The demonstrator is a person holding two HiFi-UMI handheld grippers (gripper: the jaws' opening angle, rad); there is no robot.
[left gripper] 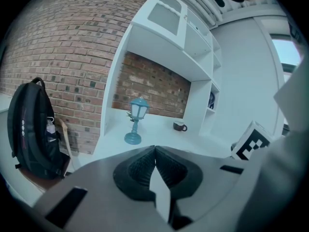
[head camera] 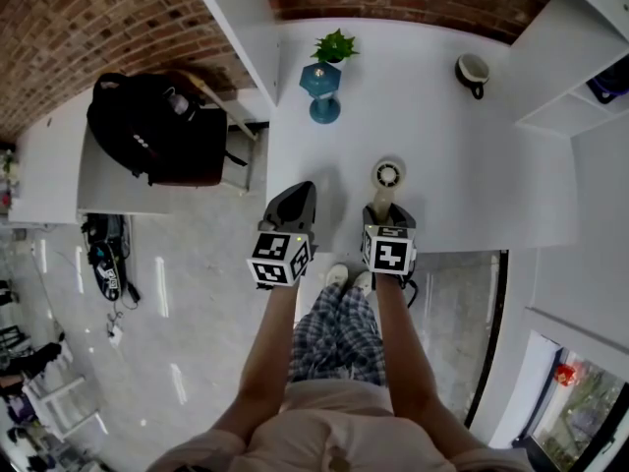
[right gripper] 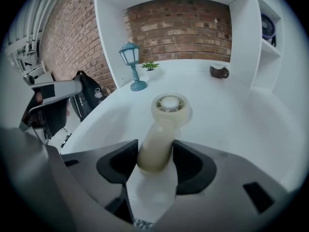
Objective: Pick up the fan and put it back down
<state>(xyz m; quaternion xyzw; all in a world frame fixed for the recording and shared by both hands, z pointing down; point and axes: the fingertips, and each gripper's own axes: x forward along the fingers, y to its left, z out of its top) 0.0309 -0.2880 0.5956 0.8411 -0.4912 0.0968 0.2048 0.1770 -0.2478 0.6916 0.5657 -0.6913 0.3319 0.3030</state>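
Observation:
A cream hand-held fan [head camera: 388,177] lies on the white table [head camera: 472,165] near its front edge, with its round head pointing away from me. My right gripper [head camera: 389,214] comes down over the handle. In the right gripper view the handle [right gripper: 157,146] sits between the two dark pads, which touch it on both sides, and the fan head [right gripper: 170,105] rests on the table beyond. My left gripper [head camera: 294,203] hovers at the table's front left corner, beside the fan. Its jaws are shut, the pads [left gripper: 145,166] meeting with nothing between them.
A blue lantern lamp [head camera: 321,88] and a small green plant [head camera: 335,45] stand at the back of the table, with a dark mug [head camera: 473,70] at the back right. White shelves [head camera: 580,77] flank the right side. A black backpack [head camera: 157,126] rests on a chair to the left.

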